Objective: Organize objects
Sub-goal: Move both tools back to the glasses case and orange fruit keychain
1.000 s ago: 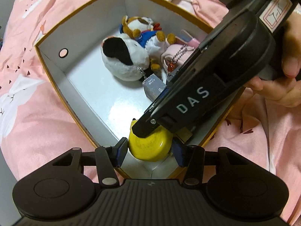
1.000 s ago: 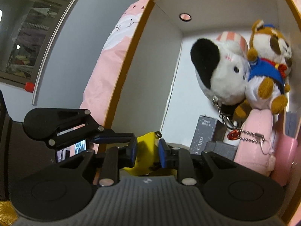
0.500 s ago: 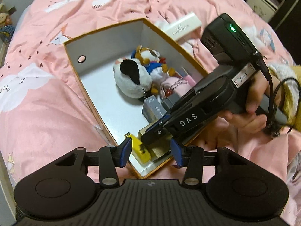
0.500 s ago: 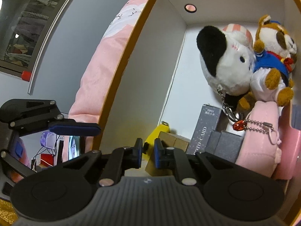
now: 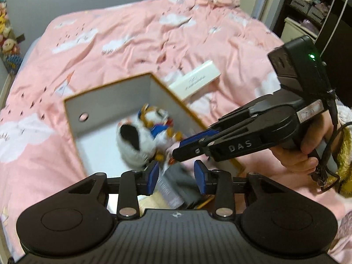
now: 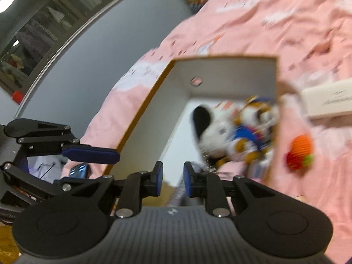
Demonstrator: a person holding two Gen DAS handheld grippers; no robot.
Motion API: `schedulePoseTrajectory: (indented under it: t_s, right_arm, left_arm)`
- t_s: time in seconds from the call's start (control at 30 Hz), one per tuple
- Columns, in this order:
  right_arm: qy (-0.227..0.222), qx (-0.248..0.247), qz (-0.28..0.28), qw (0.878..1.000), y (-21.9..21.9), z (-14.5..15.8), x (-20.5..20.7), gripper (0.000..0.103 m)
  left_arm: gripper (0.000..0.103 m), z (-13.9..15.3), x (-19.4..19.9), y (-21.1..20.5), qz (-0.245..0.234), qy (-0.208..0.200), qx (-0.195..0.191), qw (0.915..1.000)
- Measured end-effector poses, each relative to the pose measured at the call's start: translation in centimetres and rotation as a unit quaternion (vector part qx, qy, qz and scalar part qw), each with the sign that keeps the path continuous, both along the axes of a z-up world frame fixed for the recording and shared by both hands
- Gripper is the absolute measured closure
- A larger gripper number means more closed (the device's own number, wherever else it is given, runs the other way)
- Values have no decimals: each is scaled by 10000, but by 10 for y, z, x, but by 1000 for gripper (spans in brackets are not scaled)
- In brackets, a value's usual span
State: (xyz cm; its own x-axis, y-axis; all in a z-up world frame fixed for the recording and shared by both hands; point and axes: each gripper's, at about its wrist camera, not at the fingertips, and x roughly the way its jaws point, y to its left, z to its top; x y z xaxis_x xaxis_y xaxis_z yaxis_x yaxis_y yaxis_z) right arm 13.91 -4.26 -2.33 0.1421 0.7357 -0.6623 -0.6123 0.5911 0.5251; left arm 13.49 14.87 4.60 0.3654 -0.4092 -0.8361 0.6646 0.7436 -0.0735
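Observation:
An open cardboard box [image 5: 105, 88] with white walls and an orange rim [image 6: 220, 57] lies on a pink bedspread. Inside are a black-and-white plush [image 5: 132, 145] [image 6: 211, 132], a brown plush in blue [image 5: 154, 118] [image 6: 253, 129] and grey card boxes [image 5: 173, 182]. My left gripper [image 5: 177, 179] hovers over the box's near end, its jaws closing on nothing. My right gripper [image 6: 173, 181], held by a hand [image 5: 308, 147], hangs above the box with its jaws opening and nothing between them. Its fingertips [image 5: 182, 151] show in the left wrist view.
A long white carton [image 5: 195, 81] [image 6: 327, 103] lies on the bedspread beyond the box's right wall. An orange and red toy [image 6: 300, 151] rests on the bed right of the box. A grey wall and shelves border the bed. A phone [image 6: 78, 170] lies at the left.
Both grippers have lifted up and back out of the box. The right gripper let go of the yellow thing, which stayed in the box's near corner. The left jaws have narrowed.

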Motion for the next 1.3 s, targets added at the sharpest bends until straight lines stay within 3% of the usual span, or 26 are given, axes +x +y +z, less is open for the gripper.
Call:
schedulePoseTrajectory:
  t_s: [0.13,0.3,0.43,0.57,0.77,1.13,1.3]
  right_arm:
    - [-405,-61,-542,9977,-45,8,8,68]
    - [-811,-256,-1080,9905,-92,1,19,67]
    - [-1180,-509,-1082,9858,-101,-18,22,66]
    - [-1409,-509,-898,9846,-94,-41,32,66]
    - [-986,-935,-635,9887,-69,-71,67,66]
    - [-531,-1128,-623,9902,-44,-104,103,54]
    - [-272,-1102,-650,9914,-47,-117,110,60]
  left_arm:
    - [63,3,-4,-26,-210,-220,-136,9994]
    - [67,-8,-4,-57,-47,-484,-86,9988]
    - [67,-27,0,-77,107,-754,-125,9970]
    - [67,-44,12,-82,437,-555,-287,9971]
    - [67,-58,27,-88,795,-735,-162,9940]
    - [67,-71,51,-96,721,-698,16,9949]
    - [67,-76,57,-104,582,-661,115,9960]
